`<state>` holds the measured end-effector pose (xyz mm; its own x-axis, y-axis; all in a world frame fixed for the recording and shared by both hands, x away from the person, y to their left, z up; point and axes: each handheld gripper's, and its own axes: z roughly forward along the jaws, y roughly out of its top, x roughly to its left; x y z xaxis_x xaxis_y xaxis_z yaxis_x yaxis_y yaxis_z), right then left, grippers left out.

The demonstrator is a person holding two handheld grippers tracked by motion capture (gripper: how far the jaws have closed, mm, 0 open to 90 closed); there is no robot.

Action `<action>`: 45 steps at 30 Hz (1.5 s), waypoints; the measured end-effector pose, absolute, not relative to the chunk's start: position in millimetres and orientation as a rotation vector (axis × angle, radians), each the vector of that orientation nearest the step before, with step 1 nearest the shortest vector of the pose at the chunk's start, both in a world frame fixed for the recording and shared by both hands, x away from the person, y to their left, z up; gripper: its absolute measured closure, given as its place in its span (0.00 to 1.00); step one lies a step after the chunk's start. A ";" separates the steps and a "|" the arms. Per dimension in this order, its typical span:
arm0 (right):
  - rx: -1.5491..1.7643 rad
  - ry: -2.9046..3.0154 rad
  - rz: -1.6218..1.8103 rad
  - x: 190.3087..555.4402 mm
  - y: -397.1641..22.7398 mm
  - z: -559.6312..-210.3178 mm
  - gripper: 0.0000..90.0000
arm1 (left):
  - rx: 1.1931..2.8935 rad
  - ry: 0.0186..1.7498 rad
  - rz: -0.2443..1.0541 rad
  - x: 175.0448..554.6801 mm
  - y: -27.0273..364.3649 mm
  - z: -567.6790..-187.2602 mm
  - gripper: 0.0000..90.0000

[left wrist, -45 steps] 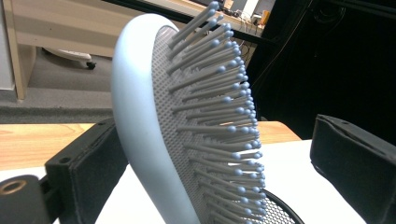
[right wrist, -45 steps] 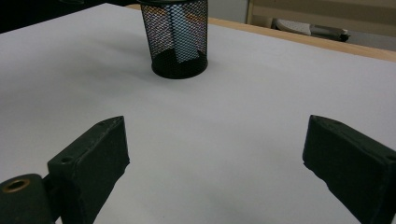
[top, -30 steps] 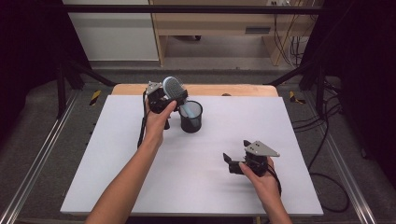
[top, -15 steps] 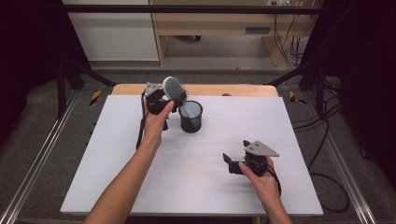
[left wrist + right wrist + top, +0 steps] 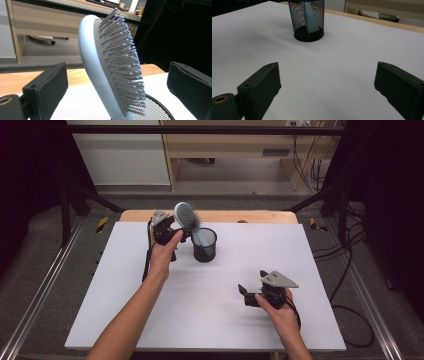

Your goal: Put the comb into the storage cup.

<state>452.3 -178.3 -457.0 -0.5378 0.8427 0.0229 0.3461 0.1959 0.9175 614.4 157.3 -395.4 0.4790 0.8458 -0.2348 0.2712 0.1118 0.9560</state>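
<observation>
— What's on the bench [image 5: 125,285] from where you stand?

— A white sheet covers nearly all of it, with a strip of bare wood along the far edge. Upper centre of the high view there's a black mesh pen cup [image 5: 204,245] standing upright, and a pale blue paddle hairbrush [image 5: 187,218] sits handle-down in it, head sticking up and leaning to the left.

— Is the left gripper [image 5: 176,232] holding the brush?

— No. It's up beside the cup, and in the left gripper view the brush head [image 5: 112,67] stands between its pads [image 5: 47,87] with clear space on both sides, so the jaws are spread wide and touch nothing.

— And the right gripper [image 5: 246,295]?

— Lower right of the high view, resting low over the sheet, well apart from the cup. Its jaws are wide apart too, with bare sheet between them; its own view shows the cup [image 5: 309,20] at the top, the blue handle visible through the mesh.
</observation>
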 end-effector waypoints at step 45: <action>1.083 1.992 1.313 452.8 -176.5 -456.0 0.08 | 1.462 1.011 0.620 572.5 205.0 -379.2 0.03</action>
